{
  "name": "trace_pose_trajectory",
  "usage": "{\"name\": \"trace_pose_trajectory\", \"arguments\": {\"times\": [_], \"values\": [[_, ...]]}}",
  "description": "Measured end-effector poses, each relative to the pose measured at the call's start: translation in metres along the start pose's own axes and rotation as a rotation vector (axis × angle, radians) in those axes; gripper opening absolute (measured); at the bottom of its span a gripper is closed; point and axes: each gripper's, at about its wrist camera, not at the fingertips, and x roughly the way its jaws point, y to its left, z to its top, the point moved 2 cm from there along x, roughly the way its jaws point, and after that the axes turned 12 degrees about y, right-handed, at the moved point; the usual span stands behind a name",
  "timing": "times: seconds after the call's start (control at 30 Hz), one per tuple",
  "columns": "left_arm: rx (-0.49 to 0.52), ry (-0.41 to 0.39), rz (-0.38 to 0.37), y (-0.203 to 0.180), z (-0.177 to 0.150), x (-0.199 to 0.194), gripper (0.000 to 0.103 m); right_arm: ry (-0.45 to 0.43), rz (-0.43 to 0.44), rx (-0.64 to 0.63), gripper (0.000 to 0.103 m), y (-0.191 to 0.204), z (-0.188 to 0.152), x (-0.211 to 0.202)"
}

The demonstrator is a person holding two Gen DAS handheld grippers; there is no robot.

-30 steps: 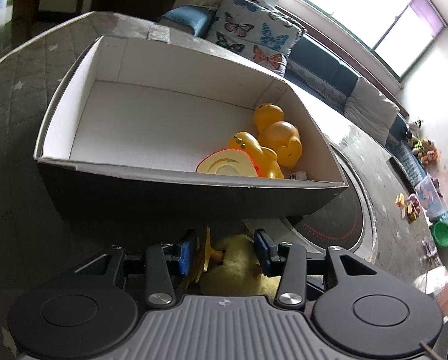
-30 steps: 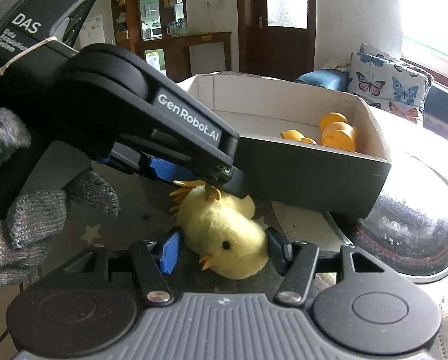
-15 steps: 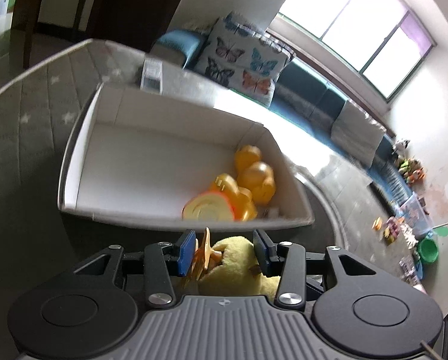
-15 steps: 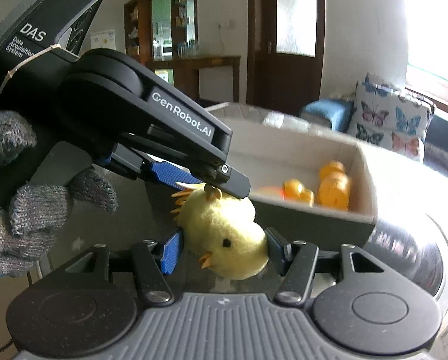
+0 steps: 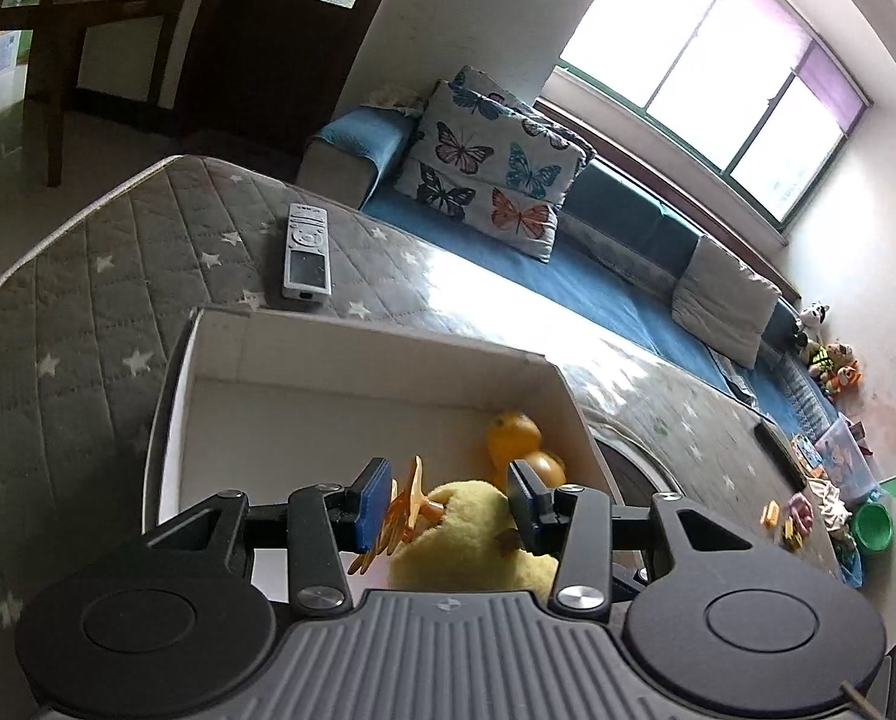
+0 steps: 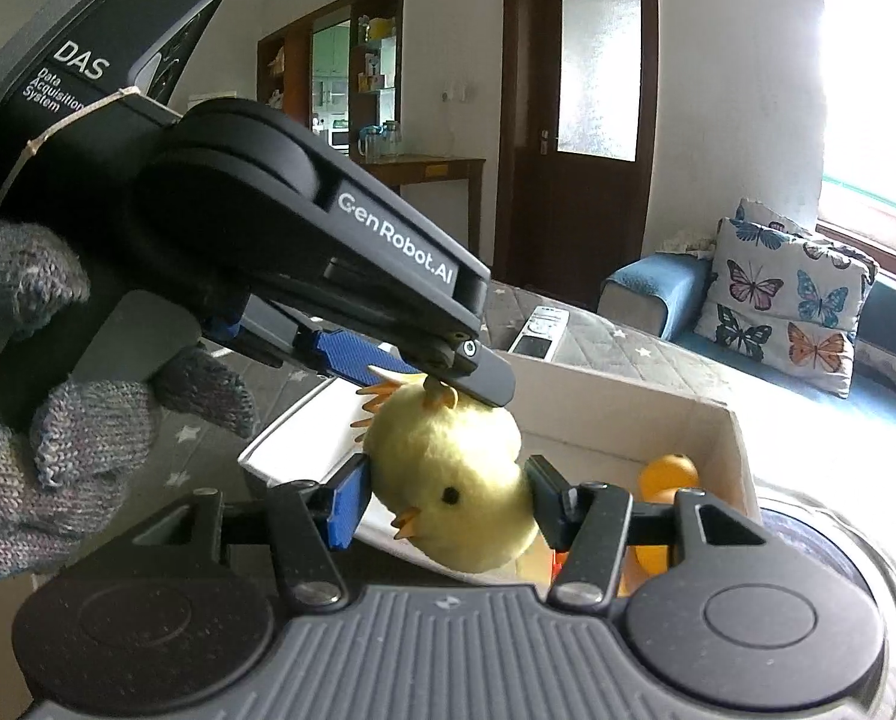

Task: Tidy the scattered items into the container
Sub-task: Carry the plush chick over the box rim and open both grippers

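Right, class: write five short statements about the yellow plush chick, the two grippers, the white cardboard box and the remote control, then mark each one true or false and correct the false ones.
1. Both grippers hold the yellow plush chick. True: the left gripper grips its feet end, the right gripper its head.
2. The white cardboard box holds nothing. False: orange rubber ducks lie in one corner.
3. The chick rests on the box floor. False: it hangs above the box.
4. A grey remote control lies on the star-patterned quilted cover, outside the box. True.
5. The butterfly cushion sits in the box. False: it is on the blue sofa.
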Motion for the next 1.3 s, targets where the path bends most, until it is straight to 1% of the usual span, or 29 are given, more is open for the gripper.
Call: {"name": "trace_pose_trajectory", "arguments": {"times": [0.17,0.3,0.47,0.63,0.87,1.0,1.13,1.3], "values": [[-0.011,0.015,0.019,0.014,0.015,0.016,0.045,0.020,0.025,0.035,0.056,-0.007,0.012,0.026],[-0.049,0.046,0.015,0.030,0.021,0.032,0.045,0.051,0.036,0.045,0.056,-0.010,0.013,0.046],[-0.078,0.081,0.010,0.043,0.022,0.049,0.045,0.098,0.044,0.041,0.056,-0.012,0.011,0.068],[-0.092,0.112,0.010,0.050,0.020,0.061,0.045,0.138,0.050,0.046,0.056,-0.013,0.007,0.080],[-0.100,0.144,0.021,0.055,0.018,0.073,0.045,0.160,0.044,0.042,0.056,-0.012,0.001,0.084],[-0.100,0.163,0.038,0.056,0.013,0.078,0.045,0.151,0.035,0.037,0.057,-0.013,0.004,0.083],[-0.100,0.159,0.039,0.057,0.012,0.077,0.045,0.141,0.034,0.035,0.057,-0.014,0.007,0.080],[-0.080,0.126,0.054,0.052,0.013,0.070,0.045,0.133,0.030,0.034,0.057,-0.013,0.006,0.075]]}}
